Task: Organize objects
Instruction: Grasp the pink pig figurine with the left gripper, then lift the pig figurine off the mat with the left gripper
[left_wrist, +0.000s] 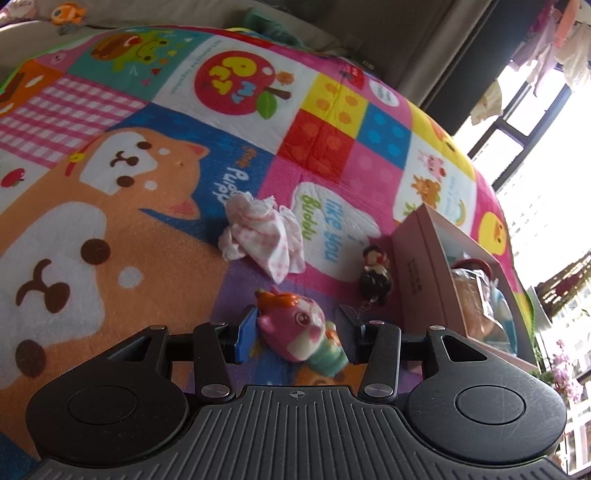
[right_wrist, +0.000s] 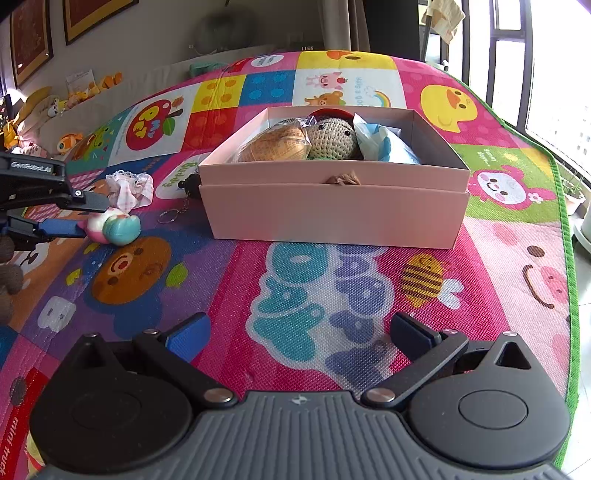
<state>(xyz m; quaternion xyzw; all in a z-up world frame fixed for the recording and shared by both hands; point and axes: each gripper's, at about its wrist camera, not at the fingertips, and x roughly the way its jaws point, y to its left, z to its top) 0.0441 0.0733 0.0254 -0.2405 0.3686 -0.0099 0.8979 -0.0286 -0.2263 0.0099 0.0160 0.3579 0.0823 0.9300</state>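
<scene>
Nearest in the left wrist view, the left claw (left_wrist: 299, 332) clamped on a pink-and-white squishy animal toy with an orange top and a teal base (left_wrist: 299, 328), blue pad against one flank, dark pad by the teal end, toy tilted over the colourful cartoon-print play mat (left_wrist: 147, 240). Just beyond, a small dark figurine keychain with a red-brown head (left_wrist: 375, 275) lying on the mat, close beside the wall of the pale pink cardboard box (left_wrist: 417, 266). Further left, a crumpled pink-checked white cloth with lace trim (left_wrist: 264, 236), apart from both toys. Nearest in the right wrist view, the right claw (right_wrist: 299, 338) spread wide with nothing between its blue pads, hanging over the mat's bubble lettering. Past it, the box open-topped at mid-mat, holding a wrapped brown bun-shaped item (right_wrist: 275, 147), a beige crocheted round doll with black bead eyes (right_wrist: 332, 138) and a blue-and-white packet (right_wrist: 380, 144), all packed side by side. At the left edge, the left claw gripping the squishy toy, keyring on the mat between it and the box. Farthest back, plush toys (right_wrist: 70, 142) along a grey sofa and framed pictures (right_wrist: 31, 40) on the wall.
</scene>
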